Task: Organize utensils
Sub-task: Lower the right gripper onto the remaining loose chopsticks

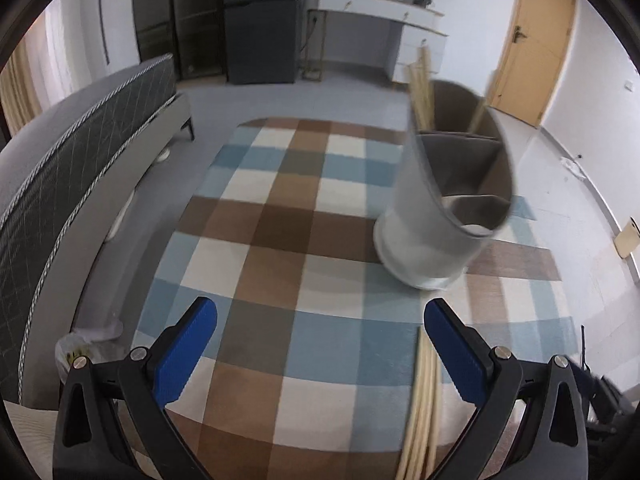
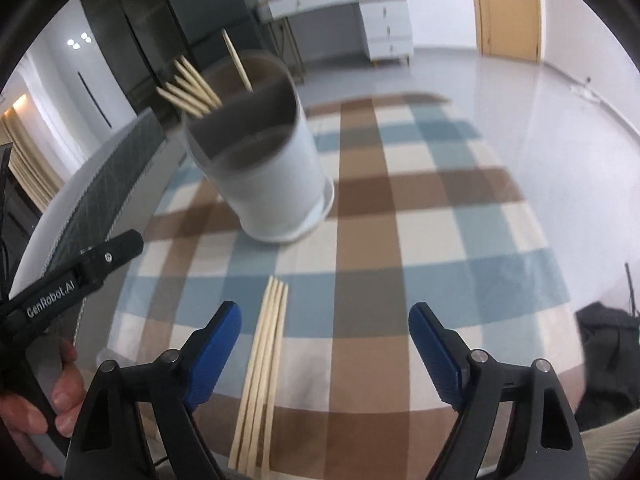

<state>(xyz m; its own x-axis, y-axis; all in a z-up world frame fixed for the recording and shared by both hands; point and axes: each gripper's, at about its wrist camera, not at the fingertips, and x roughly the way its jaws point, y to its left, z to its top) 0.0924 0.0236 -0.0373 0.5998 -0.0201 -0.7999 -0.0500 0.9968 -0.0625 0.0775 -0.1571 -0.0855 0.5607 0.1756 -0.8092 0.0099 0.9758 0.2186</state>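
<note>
A white divided utensil holder (image 1: pixel 424 216) stands on the checkered tablecloth (image 1: pixel 280 208), with several wooden chopsticks (image 1: pixel 420 96) upright in its far compartments. It also shows in the right wrist view (image 2: pixel 272 176), chopstick tips (image 2: pixel 192 92) sticking out. A loose bundle of chopsticks (image 1: pixel 424 400) lies flat on the cloth just inside my left gripper's right finger; in the right wrist view this bundle (image 2: pixel 262 368) lies between the fingers, nearer the left one. My left gripper (image 1: pixel 320 344) is open and empty. My right gripper (image 2: pixel 324 344) is open and empty above the bundle.
The table's rounded edge drops to a grey floor. A grey bed (image 1: pixel 80 152) lies to the left, a dark cabinet (image 1: pixel 256 20) and white desk (image 1: pixel 380 4) at the back, a wooden door (image 1: pixel 536 40) at right. The left gripper's handle (image 2: pixel 68 280) shows at left.
</note>
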